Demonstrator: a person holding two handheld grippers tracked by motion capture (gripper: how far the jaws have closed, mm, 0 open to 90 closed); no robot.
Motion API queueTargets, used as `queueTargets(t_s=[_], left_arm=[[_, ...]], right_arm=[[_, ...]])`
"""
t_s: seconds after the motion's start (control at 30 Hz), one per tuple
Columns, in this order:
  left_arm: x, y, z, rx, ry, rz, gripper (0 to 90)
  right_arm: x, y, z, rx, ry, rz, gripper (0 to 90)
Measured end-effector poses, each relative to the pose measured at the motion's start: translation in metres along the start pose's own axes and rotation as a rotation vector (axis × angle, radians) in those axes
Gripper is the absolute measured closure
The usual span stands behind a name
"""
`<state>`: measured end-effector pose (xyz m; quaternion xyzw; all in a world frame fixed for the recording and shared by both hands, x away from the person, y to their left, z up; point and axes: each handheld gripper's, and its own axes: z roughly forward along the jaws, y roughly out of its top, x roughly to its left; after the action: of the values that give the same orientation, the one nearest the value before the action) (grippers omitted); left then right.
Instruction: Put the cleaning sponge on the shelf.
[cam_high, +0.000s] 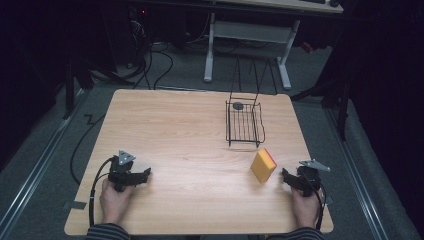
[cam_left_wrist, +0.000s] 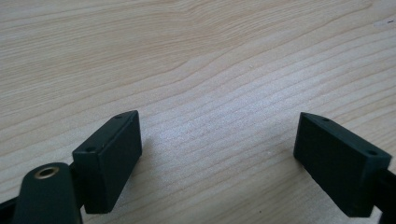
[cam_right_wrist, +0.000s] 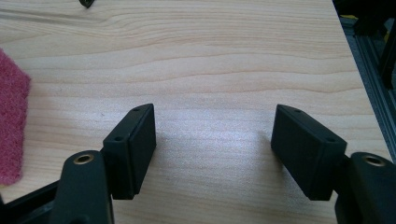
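A yellow sponge (cam_high: 263, 165) with a pink scouring side lies on the wooden table (cam_high: 190, 145), toward the front right. Its pink side (cam_right_wrist: 11, 126) shows at the left edge of the right gripper view. My right gripper (cam_high: 286, 175) rests on the table just right of the sponge, apart from it, jaws open with only bare wood between them (cam_right_wrist: 215, 140). My left gripper (cam_high: 146, 174) sits near the front left, held by a hand, jaws open and empty over the wood (cam_left_wrist: 219, 149). A black wire basket (cam_high: 244, 123) stands behind the sponge, at the back right.
A small dark round object (cam_high: 238, 105) lies at the far end of the basket. The table's right edge (cam_right_wrist: 359, 70) runs close to my right gripper. Cables and a white desk frame (cam_high: 247, 37) are on the floor beyond the table.
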<state>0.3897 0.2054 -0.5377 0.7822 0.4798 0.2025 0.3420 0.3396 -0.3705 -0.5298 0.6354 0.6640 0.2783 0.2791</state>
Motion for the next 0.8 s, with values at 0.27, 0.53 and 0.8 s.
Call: queueTargets(t_s=[0.27, 0.53, 0.8], left_arm=[[0.0000, 0.0000, 0.0000, 0.000, 0.000, 0.000, 15.7], [-0.0001, 0.0000, 0.0000, 0.000, 0.001, 0.000, 15.8], [-0.0001, 0.0000, -0.0001, 0.000, 0.001, -0.001, 15.7]], right_arm=[[0.0001, -0.0001, 0.0000, -0.001, 0.002, -0.001, 31.0], [0.0006, -0.0002, -0.0003, 0.001, 0.003, 0.002, 30.7], [0.0009, -0.0015, -0.0014, 0.000, 0.009, -0.012, 29.7]])
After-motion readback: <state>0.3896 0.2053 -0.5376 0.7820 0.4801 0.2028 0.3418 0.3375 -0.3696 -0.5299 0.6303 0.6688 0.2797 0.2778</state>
